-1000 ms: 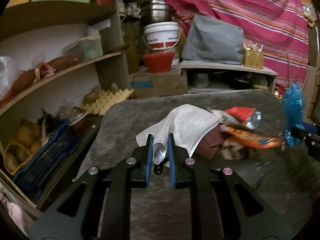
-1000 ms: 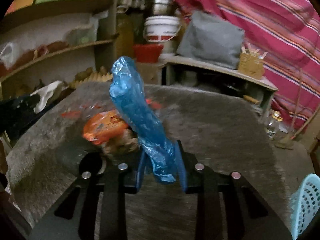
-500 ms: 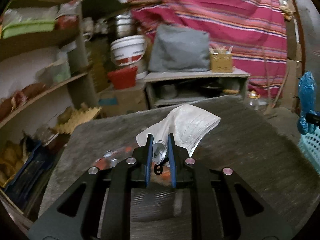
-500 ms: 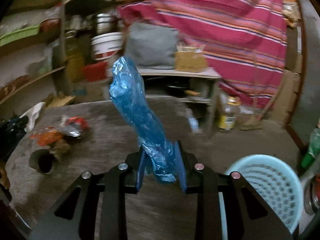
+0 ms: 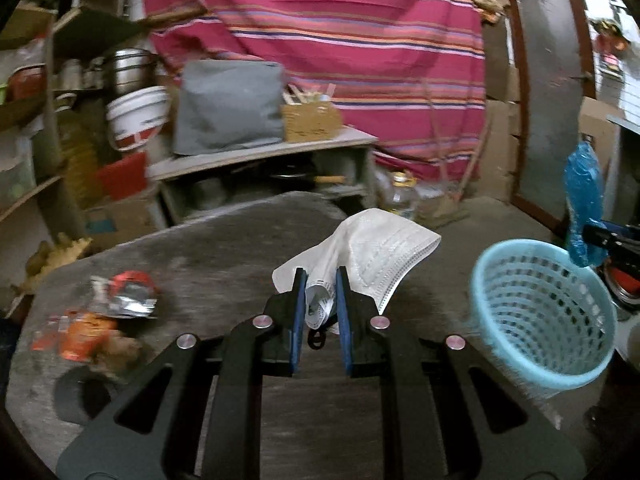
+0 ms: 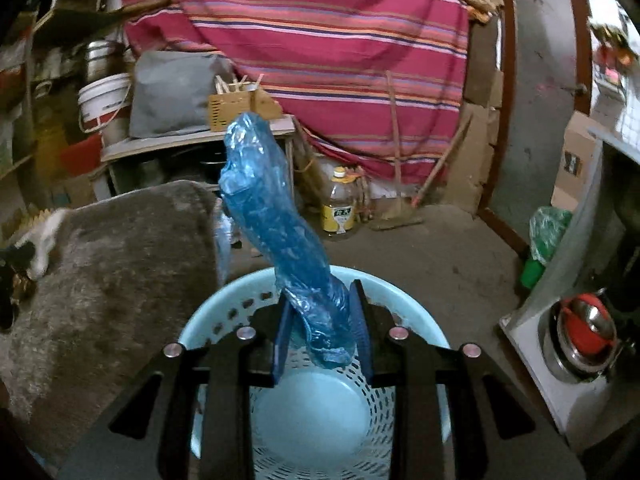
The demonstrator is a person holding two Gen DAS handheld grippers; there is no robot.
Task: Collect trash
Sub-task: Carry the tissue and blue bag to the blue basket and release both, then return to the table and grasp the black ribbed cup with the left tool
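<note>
My left gripper (image 5: 320, 280) is shut on a white face mask (image 5: 372, 252) and holds it above the grey table (image 5: 224, 248), left of a light blue basket (image 5: 540, 312). My right gripper (image 6: 322, 294) is shut on a crumpled blue plastic bag (image 6: 276, 216) and holds it directly over the open basket (image 6: 312, 412). The blue bag also shows at the right edge of the left wrist view (image 5: 582, 200). Orange and red wrappers (image 5: 96, 316) lie on the table's left side.
A round hole (image 5: 76, 392) is in the table's near left corner. Shelves with a white bucket (image 5: 136, 116) and a grey bag (image 5: 228, 104) stand behind. An oil bottle (image 6: 339, 204) and a broom (image 6: 400, 208) are on the floor. Metal pots (image 6: 580, 332) sit at right.
Both grippers have swung right, away from the wrappers, each still holding its item. The right gripper with the blue bag has come over the basket.
</note>
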